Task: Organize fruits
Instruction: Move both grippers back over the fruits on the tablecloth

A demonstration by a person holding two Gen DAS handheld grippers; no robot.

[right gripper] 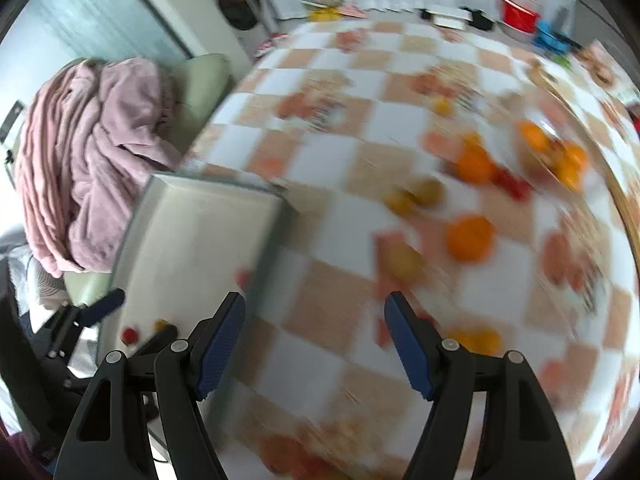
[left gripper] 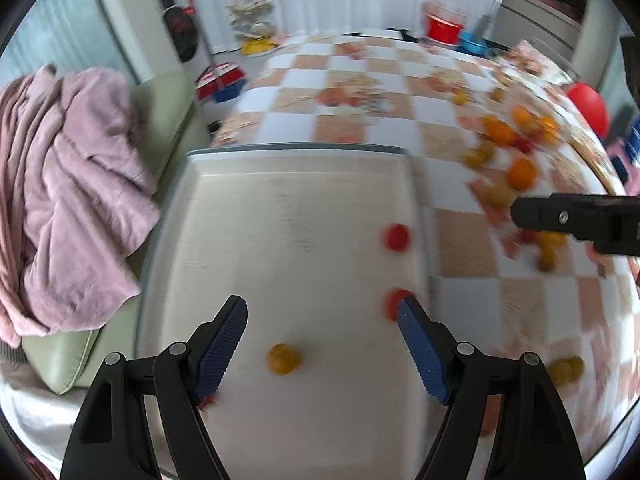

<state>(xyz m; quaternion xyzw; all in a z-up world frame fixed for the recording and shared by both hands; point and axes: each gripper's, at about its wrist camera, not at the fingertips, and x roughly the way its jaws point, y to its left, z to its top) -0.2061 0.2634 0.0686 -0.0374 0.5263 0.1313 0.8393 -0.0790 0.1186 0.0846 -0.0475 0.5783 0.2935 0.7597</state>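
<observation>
Left wrist view, centre frame: a pale tray (left gripper: 288,216) lies on the checkered tablecloth (left gripper: 460,240) and holds a few small fruits: a yellow fruit (left gripper: 283,358) at lower centre and two red fruits, one (left gripper: 397,237) by the tray's right rim, the other (left gripper: 390,305) just behind a fingertip. The left gripper (left gripper: 322,334) hovers over the tray, fingers spread wide and grasping nothing. This placement suggests the tray is the collecting point.

The unsorted fruits (left gripper: 516,152), oranges and smaller yellow and red pieces, sit scattered at the right of the frame, well apart from the tray. The right gripper (left gripper: 576,220) enters from the right edge near them.

Right wrist view: the right gripper (right gripper: 316,336) is released, nothing between its fingers, aimed over the cloth beside the tray (right gripper: 192,240), with an orange (right gripper: 470,238) at centre right. Likely it is heading for another fruit.

A pink blanket (left gripper: 68,184) lies on a green seat at left. Motion blur is heavy; no writing or brand is legible.
</observation>
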